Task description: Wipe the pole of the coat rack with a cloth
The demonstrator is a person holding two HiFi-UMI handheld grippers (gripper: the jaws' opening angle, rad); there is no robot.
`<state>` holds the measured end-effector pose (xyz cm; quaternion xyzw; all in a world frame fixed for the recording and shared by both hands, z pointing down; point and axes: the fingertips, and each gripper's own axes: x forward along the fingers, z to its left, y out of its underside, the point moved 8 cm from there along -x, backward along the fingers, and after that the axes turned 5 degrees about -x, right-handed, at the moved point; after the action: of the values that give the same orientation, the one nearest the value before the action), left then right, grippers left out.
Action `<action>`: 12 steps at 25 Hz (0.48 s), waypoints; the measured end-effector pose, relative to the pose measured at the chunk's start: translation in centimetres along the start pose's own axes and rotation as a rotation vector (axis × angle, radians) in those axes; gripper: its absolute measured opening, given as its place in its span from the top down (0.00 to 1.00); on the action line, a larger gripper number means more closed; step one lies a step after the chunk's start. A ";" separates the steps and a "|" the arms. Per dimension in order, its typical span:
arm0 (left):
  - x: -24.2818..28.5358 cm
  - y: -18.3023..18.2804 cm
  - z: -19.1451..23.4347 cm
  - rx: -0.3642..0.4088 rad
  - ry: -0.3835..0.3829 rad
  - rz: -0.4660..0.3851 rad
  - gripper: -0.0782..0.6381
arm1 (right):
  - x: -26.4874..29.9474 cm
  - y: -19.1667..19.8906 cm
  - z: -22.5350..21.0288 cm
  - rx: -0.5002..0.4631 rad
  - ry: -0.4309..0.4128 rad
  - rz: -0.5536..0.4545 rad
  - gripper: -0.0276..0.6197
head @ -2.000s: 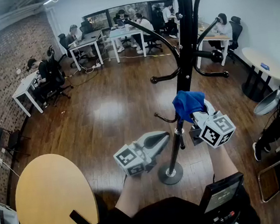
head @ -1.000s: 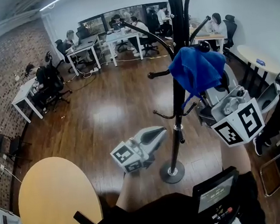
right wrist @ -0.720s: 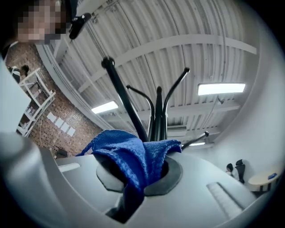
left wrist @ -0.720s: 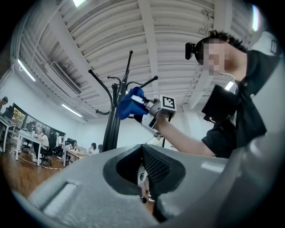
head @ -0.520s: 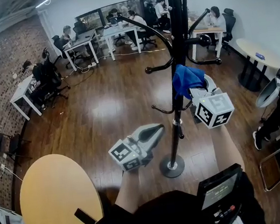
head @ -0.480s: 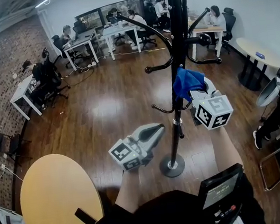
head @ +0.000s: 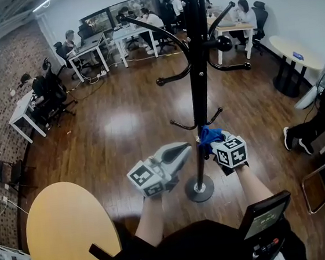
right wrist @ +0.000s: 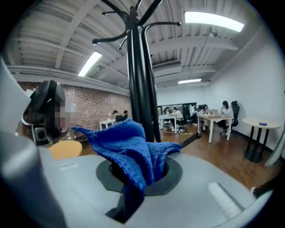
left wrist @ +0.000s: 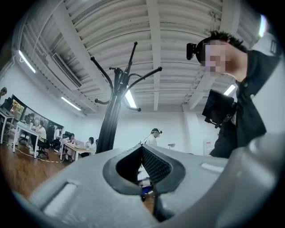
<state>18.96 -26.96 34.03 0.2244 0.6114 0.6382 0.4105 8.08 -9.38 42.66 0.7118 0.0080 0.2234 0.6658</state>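
Head view: coat rack pole (head: pixel 195 64) stood upright on its round base (head: pixel 199 188) | right gripper (head: pixel 209 141) was clamped on a blue cloth (head: pixel 210 132), held against the pole's lower part | left gripper (head: pixel 183 149) hung just left of the pole, jaws closed together, holding nothing.

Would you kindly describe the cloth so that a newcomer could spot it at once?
Find the tall black coat rack mid-floor. Low beside its pole, the right hand-held gripper clamps a crumpled cloth, the only bright blue thing nearby.
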 end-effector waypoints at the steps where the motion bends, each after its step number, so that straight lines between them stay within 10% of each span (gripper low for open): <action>1: 0.0 0.1 0.1 -0.003 0.002 0.001 0.90 | -0.2 0.8 0.6 0.009 -0.051 0.029 0.91; 7: 0.4 0.7 -0.3 -0.008 0.004 0.004 0.90 | -4.5 0.8 2.8 0.166 -0.347 0.038 0.91; 12: 0.1 0.7 0.0 -0.013 -0.005 0.010 0.90 | -1.2 1.0 2.4 0.191 -0.284 0.045 0.91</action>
<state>18.75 -26.85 34.70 0.2264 0.6051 0.6435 0.4106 7.52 -12.11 43.19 0.7963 -0.0809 0.1337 0.5843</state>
